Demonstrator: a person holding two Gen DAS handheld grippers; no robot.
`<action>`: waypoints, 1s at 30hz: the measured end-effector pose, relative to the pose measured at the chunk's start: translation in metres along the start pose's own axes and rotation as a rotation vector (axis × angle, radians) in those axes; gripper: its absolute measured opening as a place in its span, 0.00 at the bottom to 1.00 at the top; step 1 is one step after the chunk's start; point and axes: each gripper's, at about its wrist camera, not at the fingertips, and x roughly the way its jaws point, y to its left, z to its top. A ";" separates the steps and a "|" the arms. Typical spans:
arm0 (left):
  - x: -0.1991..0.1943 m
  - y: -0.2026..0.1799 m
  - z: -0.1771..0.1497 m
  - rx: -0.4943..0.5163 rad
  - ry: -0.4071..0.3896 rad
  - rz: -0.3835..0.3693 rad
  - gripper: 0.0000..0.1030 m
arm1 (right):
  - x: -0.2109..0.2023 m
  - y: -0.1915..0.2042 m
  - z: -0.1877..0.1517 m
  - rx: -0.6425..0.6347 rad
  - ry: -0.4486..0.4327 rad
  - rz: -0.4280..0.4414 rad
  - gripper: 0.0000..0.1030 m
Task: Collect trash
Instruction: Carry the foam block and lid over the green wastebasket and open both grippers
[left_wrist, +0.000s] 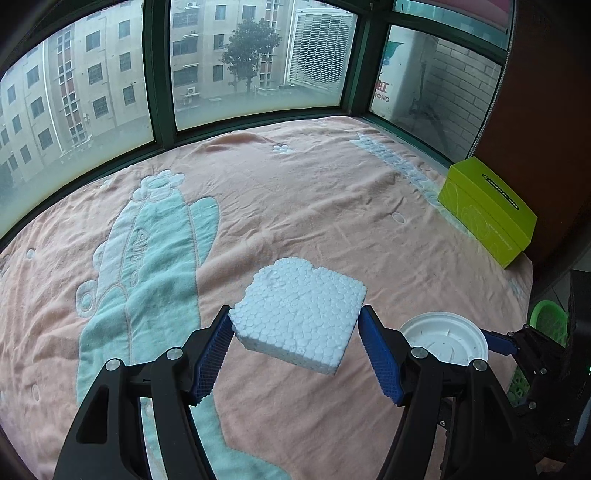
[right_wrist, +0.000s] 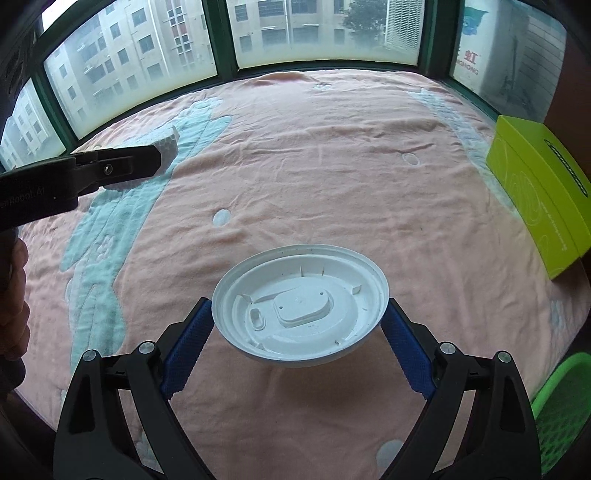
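Note:
My left gripper (left_wrist: 295, 325) is shut on a white styrofoam block (left_wrist: 299, 314) and holds it above the pink blanket (left_wrist: 295, 192). The block also shows in the right wrist view (right_wrist: 168, 146), partly hidden by the left gripper's finger. My right gripper (right_wrist: 299, 314) is shut on a white plastic lid (right_wrist: 301, 310), held by its rim above the blanket (right_wrist: 314, 166), underside up. The lid also shows in the left wrist view (left_wrist: 445, 338), with the right gripper behind it at the right.
A lime-green box (left_wrist: 487, 210) lies on the blanket's right edge, also in the right wrist view (right_wrist: 543, 192). A green mesh basket (right_wrist: 561, 410) stands low at the right, off the blanket, also in the left wrist view (left_wrist: 548, 319). Windows (left_wrist: 258, 55) run along the far side.

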 end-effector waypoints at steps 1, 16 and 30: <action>-0.002 -0.003 -0.002 -0.001 0.000 -0.003 0.65 | -0.003 -0.001 -0.002 0.007 -0.004 -0.001 0.87; -0.032 -0.043 -0.022 0.009 -0.029 -0.001 0.65 | -0.067 -0.031 -0.036 0.095 -0.066 -0.082 0.87; -0.053 -0.105 -0.041 0.033 -0.054 -0.020 0.65 | -0.130 -0.075 -0.082 0.192 -0.117 -0.213 0.87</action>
